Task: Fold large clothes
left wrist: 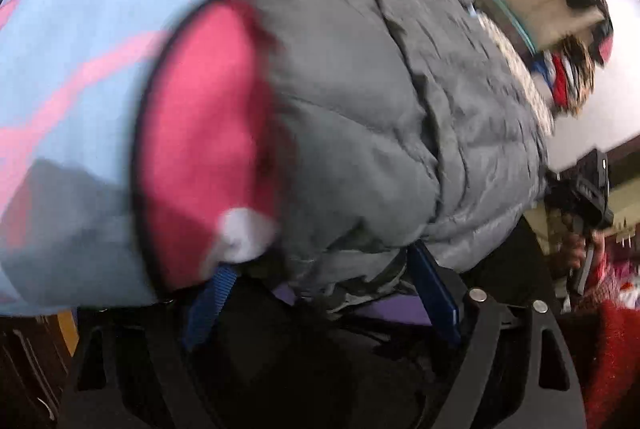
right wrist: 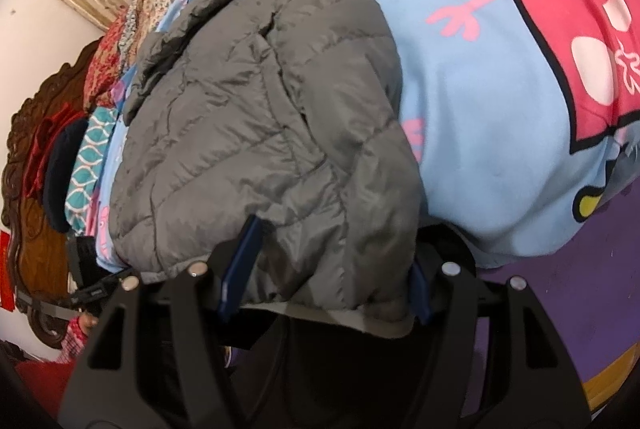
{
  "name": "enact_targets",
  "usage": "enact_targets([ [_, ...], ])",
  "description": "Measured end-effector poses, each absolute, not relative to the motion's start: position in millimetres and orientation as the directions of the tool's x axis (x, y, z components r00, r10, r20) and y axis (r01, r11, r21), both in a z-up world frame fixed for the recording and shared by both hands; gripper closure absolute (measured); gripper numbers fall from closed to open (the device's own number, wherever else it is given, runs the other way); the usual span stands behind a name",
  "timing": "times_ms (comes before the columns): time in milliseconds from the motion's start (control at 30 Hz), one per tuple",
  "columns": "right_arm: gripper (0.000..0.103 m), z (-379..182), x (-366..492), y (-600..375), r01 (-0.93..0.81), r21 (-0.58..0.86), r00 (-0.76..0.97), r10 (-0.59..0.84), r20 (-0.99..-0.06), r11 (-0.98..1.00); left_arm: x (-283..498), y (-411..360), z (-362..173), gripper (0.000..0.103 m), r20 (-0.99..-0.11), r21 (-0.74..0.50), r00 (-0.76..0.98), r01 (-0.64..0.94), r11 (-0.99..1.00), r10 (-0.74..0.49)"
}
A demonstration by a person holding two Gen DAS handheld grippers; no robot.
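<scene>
jacket (right wrist: 264, 117) lies bunched on blanket (right wrist: 472, 133) on bed, hem edge gripped by right gripper (right wrist: 324, 269); left gripper (left wrist: 332, 285) jaws wide w/ fabric between, grip unclear. fold partly done, not flattened yet.

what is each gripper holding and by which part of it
Both hold the grey puffer jacket by its near hem edge. The right gripper has the hem bunched between its blue pads; the left gripper grips another stretch, though that view is blurred.

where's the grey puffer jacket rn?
In the right wrist view the grey puffer jacket lies left of centre on the blue cartoon blanket, its near hem between the right tongs.
</scene>
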State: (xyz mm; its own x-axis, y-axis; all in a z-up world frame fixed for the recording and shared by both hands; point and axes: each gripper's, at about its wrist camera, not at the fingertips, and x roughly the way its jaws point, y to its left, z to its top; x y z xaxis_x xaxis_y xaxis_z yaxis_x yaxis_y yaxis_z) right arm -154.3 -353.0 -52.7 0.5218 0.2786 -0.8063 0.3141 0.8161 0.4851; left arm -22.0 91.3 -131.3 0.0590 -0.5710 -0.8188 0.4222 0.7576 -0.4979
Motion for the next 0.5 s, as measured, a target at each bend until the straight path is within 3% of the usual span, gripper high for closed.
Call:
enact_targets([
  [133,0.041,-57,-150,-356,0.305,0.493,0.518,0.292,-0.804,0.815,-40,58,-118,0.062,-0.818,-0.486,-0.036,0.578,0.656,-0.574],
  [167,0.041,-57,-150,-356,0.299,0.496,0.515,0.300,-0.803,0.815,-43,55,-112,0.071,-0.806,-0.500,-0.053,0.594,0.630,-0.590],
  [233,0.056,-56,-152,-356,0.267,0.497,0.507,0.318,-0.801,0.825,-44,55,-102,0.091,-0.772,-0.545,-0.078,0.592,0.593,-0.631],
  [267,0.076,-54,-153,-353,0.246,0.491,0.504,0.323,-0.801,0.836,-44,59,-94,0.102,-0.735,-0.593,-0.096,0.572,0.567,-0.672],
  [300,0.087,-49,-156,-350,0.213,0.484,0.503,0.329,-0.799,0.849,-43,65,-87,0.103,-0.703,-0.628,-0.104,0.554,0.546,-0.703],
  [400,0.092,-29,-165,-345,0.139,0.472,0.527,0.338,-0.780,0.871,-39,84,-66,0.103,-0.593,-0.730,-0.093,0.481,0.485,-0.800],
  [500,0.093,0,-170,-348,0.054,0.527,0.589,0.399,-0.703,0.848,-34,101,-42,0.103,-0.461,-0.815,-0.034,0.411,0.408,-0.887],
])
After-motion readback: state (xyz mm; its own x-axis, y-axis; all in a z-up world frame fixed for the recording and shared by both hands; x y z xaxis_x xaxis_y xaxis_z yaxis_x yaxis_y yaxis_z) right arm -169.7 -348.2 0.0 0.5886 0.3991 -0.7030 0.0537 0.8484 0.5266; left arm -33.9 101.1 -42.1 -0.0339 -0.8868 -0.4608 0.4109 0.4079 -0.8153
